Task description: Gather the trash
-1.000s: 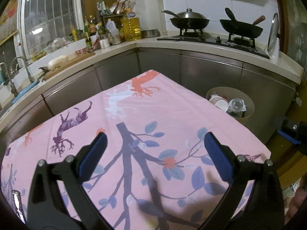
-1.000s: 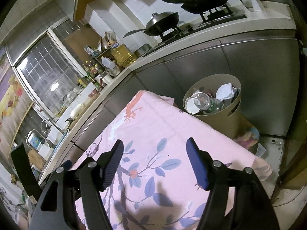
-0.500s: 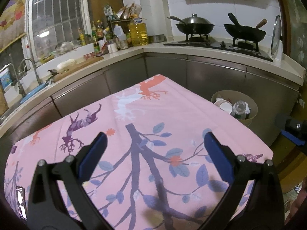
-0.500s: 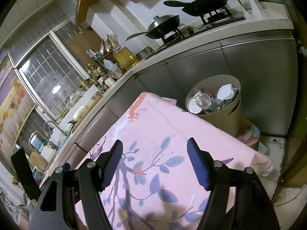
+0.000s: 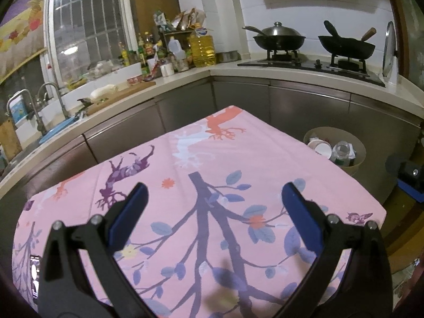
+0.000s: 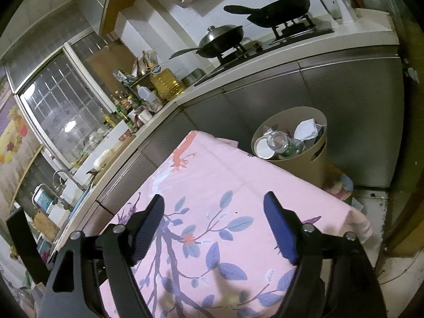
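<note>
**Cloth, Steel and Plastic in the Kitchen**

A matt pink tablecloth (image 5: pixel 265 164) with printed branches lies smooth. The cabinet doors (image 6: pixel 352 100) look like brushed metal, the wall tiles (image 5: pixel 312 13) glossy white. The waste bin (image 6: pixel 299 159) is matt beige plastic, holding a clear plastic bottle (image 6: pixel 278 141) and crumpled paper (image 6: pixel 306 129). The lidded wok (image 5: pixel 277 37) shines like steel.

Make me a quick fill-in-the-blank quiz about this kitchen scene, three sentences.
1. The plastic bottle lies inside the beige ____.
2. The table is covered with a ____ tablecloth printed with branches.
3. The right gripper has just been opening, and between its fingers there is ____.

Missing words: bin; pink; nothing
</note>
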